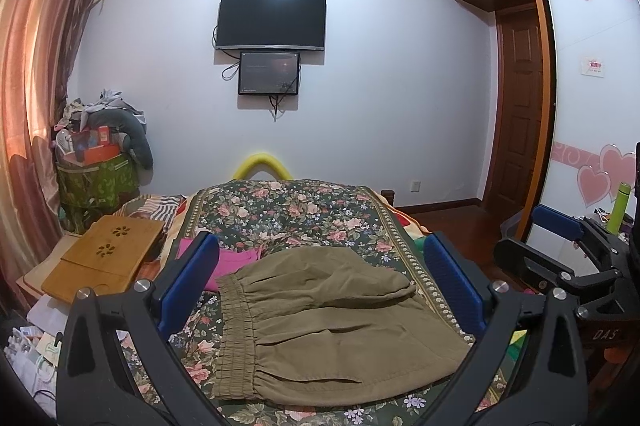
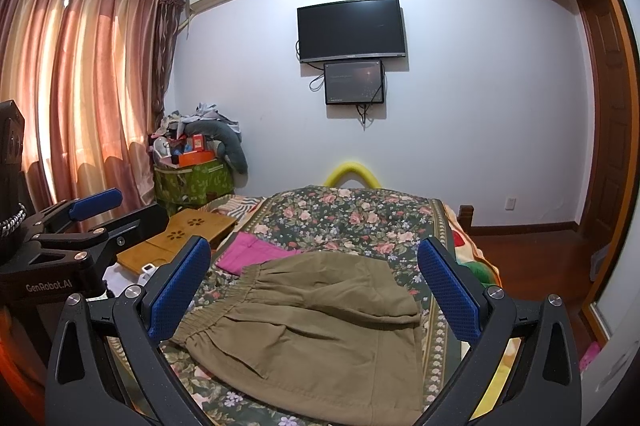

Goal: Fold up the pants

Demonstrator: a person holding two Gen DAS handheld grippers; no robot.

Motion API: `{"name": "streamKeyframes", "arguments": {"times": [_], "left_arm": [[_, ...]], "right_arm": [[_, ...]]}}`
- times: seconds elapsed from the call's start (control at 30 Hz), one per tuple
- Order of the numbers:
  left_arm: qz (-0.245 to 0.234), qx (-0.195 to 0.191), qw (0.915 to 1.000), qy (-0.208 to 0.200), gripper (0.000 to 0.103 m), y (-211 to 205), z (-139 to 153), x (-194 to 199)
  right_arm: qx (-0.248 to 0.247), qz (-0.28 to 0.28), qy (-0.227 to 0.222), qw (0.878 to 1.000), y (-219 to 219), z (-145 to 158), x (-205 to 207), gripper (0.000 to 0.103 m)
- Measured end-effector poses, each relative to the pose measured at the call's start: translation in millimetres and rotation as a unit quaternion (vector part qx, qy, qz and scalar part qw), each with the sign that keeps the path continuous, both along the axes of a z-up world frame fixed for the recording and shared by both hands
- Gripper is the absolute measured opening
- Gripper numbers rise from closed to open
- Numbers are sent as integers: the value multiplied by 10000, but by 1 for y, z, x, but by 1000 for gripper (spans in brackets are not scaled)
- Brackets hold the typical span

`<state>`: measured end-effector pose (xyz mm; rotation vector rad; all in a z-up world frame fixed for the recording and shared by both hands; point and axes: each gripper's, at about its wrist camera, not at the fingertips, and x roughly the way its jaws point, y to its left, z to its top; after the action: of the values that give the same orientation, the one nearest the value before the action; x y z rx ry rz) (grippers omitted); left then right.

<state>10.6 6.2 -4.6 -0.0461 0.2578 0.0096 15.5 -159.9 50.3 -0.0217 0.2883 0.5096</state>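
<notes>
You are holding both tools spread wide and empty above the khaki pants (image 1: 332, 322), which are lying folded on the floral bed (image 1: 296, 210). Their elastic waistband (image 1: 236, 330) is running away from you, nearer your left tool (image 1: 320, 290) than your right tool (image 2: 316, 294).

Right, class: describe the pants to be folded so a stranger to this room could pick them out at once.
Start at the bed with the dark floral quilt below the wall-mounted TV. On its near end lie the pants, flat, with a gathered elastic waistband on their left edge. They are olive-khaki, unlike the bright pink garment just behind them.
</notes>
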Motion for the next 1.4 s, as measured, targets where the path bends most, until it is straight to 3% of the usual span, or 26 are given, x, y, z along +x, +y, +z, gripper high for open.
{"name": "streamKeyframes", "arguments": {"times": [1.4], "left_arm": [[28,-7,9998,197,103,4,-7,20]], "right_arm": [[-32,-61,231,9997,-1,-7,16,103]]}}
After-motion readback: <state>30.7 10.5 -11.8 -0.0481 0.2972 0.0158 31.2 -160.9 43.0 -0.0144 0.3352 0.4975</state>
